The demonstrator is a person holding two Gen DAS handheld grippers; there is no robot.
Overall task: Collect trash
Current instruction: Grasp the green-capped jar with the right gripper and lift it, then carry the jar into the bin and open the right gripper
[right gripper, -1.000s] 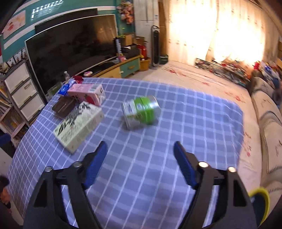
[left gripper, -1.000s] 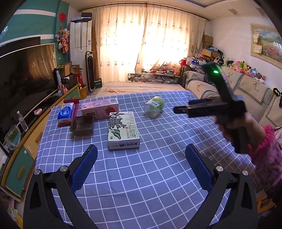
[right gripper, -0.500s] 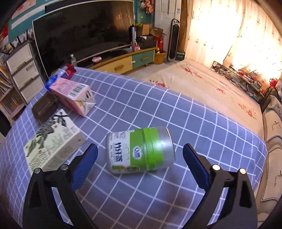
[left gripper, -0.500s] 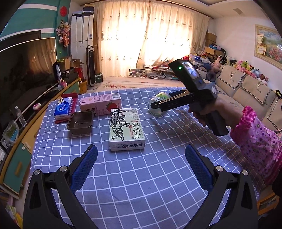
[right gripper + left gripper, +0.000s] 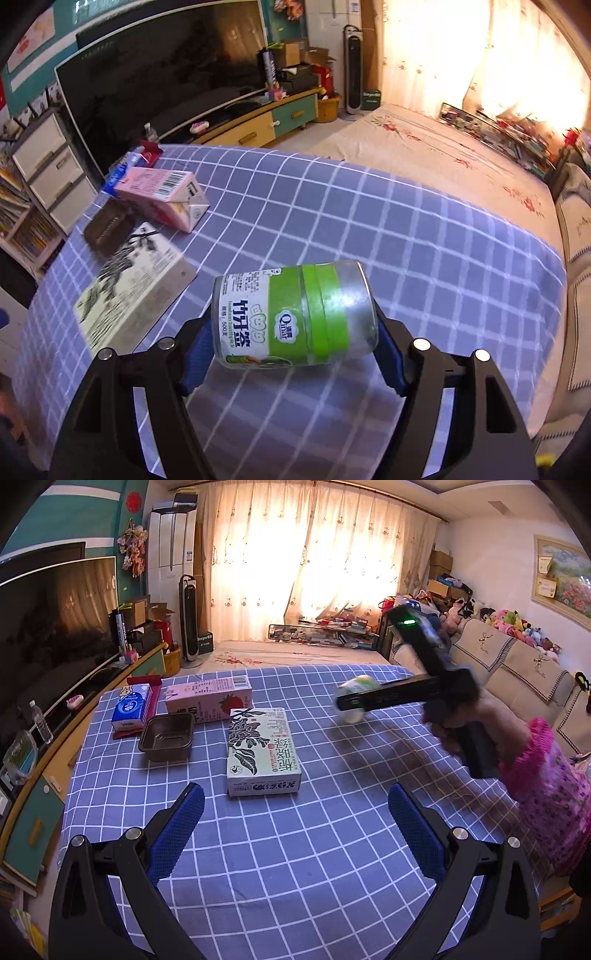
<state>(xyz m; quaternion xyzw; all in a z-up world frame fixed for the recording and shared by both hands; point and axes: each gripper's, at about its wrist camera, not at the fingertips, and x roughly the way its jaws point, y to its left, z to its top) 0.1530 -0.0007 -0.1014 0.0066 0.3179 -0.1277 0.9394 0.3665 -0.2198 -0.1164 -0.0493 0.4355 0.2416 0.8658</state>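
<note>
Green-banded clear plastic jar (image 5: 295, 317): lying on its side near the table's (image 5: 424, 236) far edge.
Right gripper (image 5: 291, 354): blue pads clamp both jar ends; squeeze evenly, lift level.
Left gripper (image 5: 295, 834): fingers spread, grasping nothing.

right tool (image 5: 293, 350) clamps green-labelled jar (image 5: 295, 314).
</note>
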